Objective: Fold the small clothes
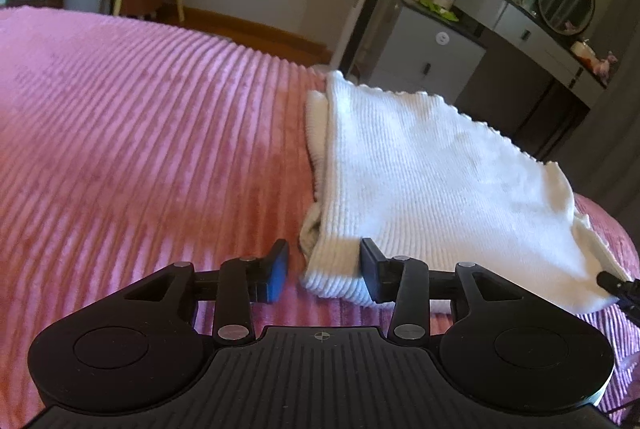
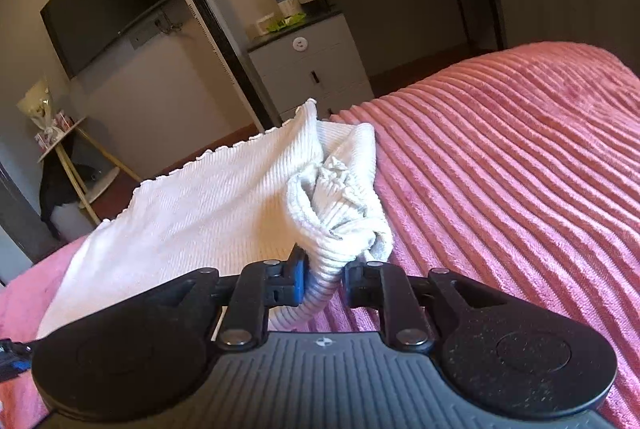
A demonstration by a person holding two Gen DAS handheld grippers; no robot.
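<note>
Nearest you in the right wrist view, your right claw (image 2: 324,279) is clamped on a bunched corner of the white top (image 2: 192,213), ribbed cloth squeezed between the blue pad and the black one. That bite looks thick and uneven, so if you lift fast part of the wad may slip out and the fold will come down crooked.

In the left wrist view, your left claw (image 1: 324,273) stands open at the lower middle of the frame, one finger (image 1: 372,269) on the top's near corner, the other finger (image 1: 278,271) over the bed (image 1: 140,149). Close it as it sits and you may pinch only one layer, or catch the plush pink cover with it and drag that along.

Beyond the claws, the top lies already doubled on the bed, with a second layer peeking out along its left edge in the left view. Pull the two corners unevenly and those layers could shear apart.

Farther still, its scalloped hem (image 1: 480,121) sits close to the bed's far edge, so a push that way might tip it off towards the floor.
</note>
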